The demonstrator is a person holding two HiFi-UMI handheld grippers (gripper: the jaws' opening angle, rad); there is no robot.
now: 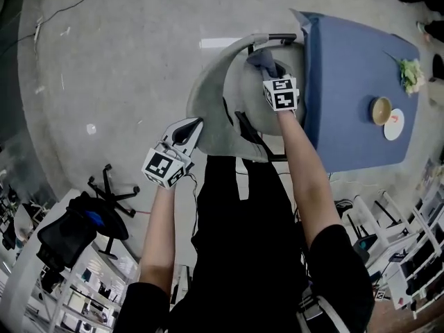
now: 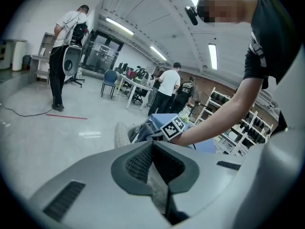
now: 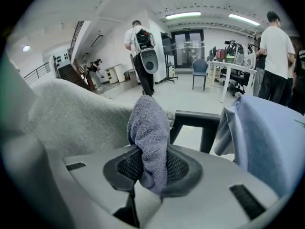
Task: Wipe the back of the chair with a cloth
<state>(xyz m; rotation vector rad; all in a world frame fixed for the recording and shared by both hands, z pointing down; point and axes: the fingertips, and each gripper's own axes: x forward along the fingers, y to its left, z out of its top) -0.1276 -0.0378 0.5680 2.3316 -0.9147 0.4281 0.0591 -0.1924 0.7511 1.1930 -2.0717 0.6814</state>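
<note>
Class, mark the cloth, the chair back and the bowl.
cloth (image 3: 148,132): right gripper view, its bunched middle.
chair back (image 1: 211,113): head view, its curved grey panel.
bowl (image 1: 381,110): head view, its inside.

Ceiling strip lights (image 2: 213,56) give cool, even, fairly bright light in both gripper views, leaving a white glare patch on the floor (image 2: 90,134) and only faint shadows. The head view is dimmer and greyer. Both gripper views are fisheye, bending lines and falling to a black ring at the edges. The cloth (image 3: 150,128) pinched in the right gripper (image 3: 148,151) shows crisp weave, while the chair (image 2: 158,187) fabric nipped in the left gripper (image 2: 153,144) sits soft and shadowed.
</note>
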